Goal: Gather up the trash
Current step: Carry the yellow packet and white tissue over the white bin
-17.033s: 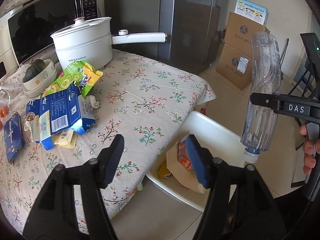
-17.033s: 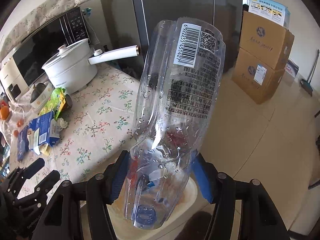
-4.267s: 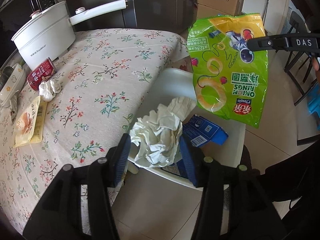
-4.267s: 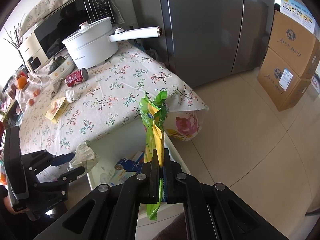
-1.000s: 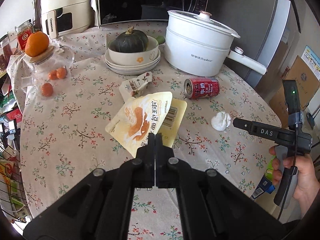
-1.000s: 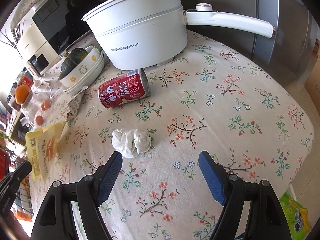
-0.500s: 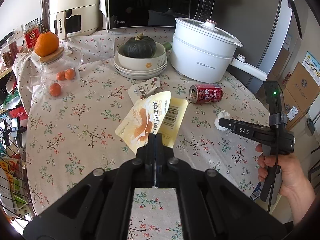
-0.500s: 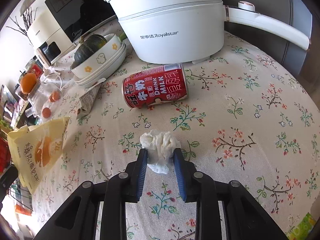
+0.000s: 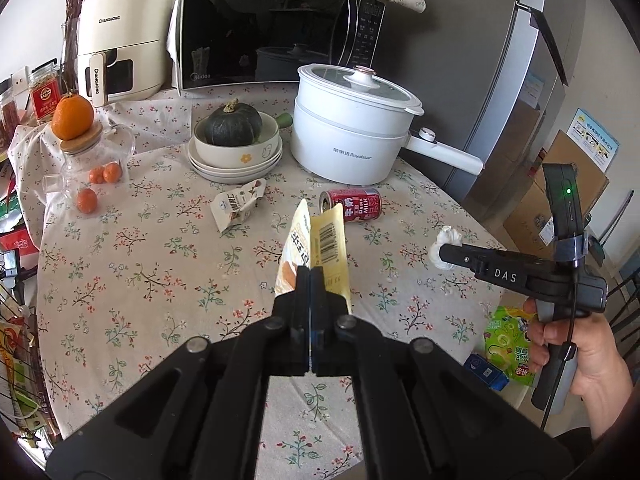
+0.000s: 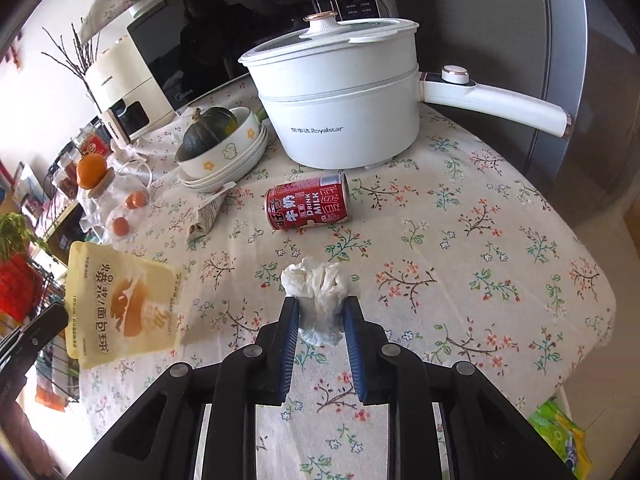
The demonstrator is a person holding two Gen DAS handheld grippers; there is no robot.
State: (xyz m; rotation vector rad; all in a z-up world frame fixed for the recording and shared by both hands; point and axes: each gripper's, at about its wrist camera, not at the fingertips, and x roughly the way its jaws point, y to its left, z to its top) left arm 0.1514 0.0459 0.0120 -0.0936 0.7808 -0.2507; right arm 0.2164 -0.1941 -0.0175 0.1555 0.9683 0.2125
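My left gripper (image 9: 310, 276) is shut on a yellow snack bag (image 9: 318, 246) and holds it above the floral table; the bag also shows in the right wrist view (image 10: 120, 300). My right gripper (image 10: 320, 312) is shut on a crumpled white tissue (image 10: 318, 290), lifted off the cloth; it shows in the left wrist view (image 9: 442, 246) too. A red milk can (image 10: 308, 202) lies on its side, and a crumpled small wrapper (image 9: 238, 204) lies near the bowls. The white bin holds a green chip bag (image 9: 506, 344) below the table's right edge.
A white electric pot (image 10: 340, 108) with a long handle stands behind the can. Stacked bowls with a dark squash (image 9: 234, 124), a glass jar with oranges (image 9: 86, 160), a microwave (image 9: 276, 28) and an air fryer (image 9: 120, 60) line the back. A fridge (image 9: 500, 60) stands right.
My right gripper has lifted the tissue off the table. My left gripper has raised the yellow bag and turned it edge-on.
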